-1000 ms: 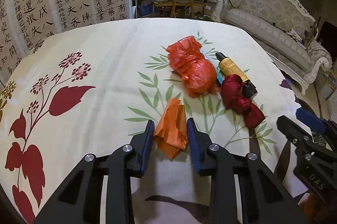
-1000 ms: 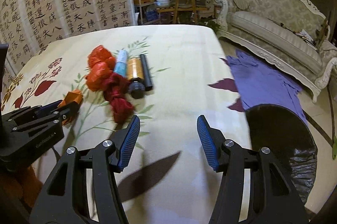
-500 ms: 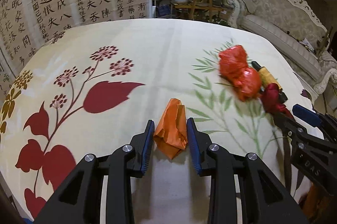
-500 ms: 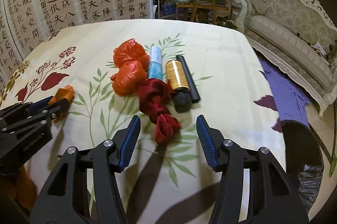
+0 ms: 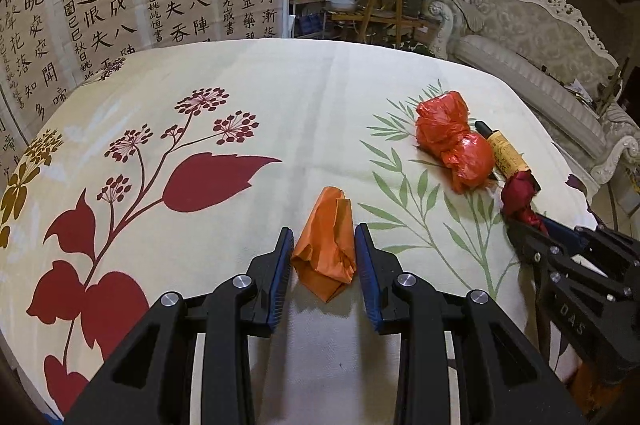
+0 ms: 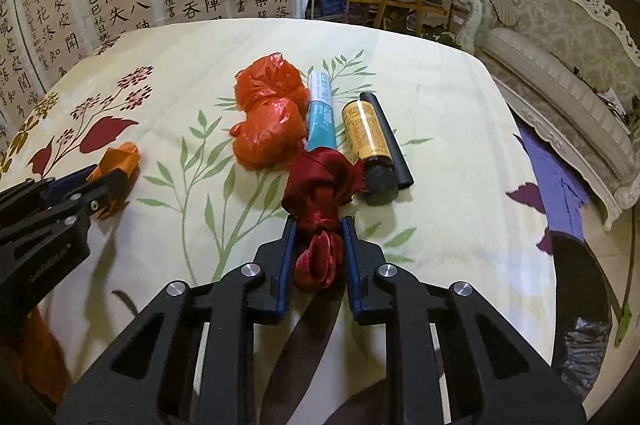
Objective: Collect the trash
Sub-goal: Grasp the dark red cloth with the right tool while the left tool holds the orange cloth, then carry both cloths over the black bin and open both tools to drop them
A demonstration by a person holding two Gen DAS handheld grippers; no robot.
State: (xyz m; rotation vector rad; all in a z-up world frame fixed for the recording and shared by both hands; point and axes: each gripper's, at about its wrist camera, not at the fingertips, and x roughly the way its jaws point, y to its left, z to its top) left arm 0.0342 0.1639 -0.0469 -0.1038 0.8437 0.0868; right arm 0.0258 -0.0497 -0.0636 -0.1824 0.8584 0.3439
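Near table edge, right tongs pinch red ribbon.

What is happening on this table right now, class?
A person with a handheld gripper in each hand is collecting trash. The left gripper is shut on an orange wrapper. The right gripper has its jaws closed on a dark red ribbon. A crumpled red plastic bag, a blue tube and a yellow-labelled bottle lie on the floral tablecloth.

Glossy satin-like dark red cloth bundle, crinkled shiny red plastic bag — matt printed cotton-like tablecloth.
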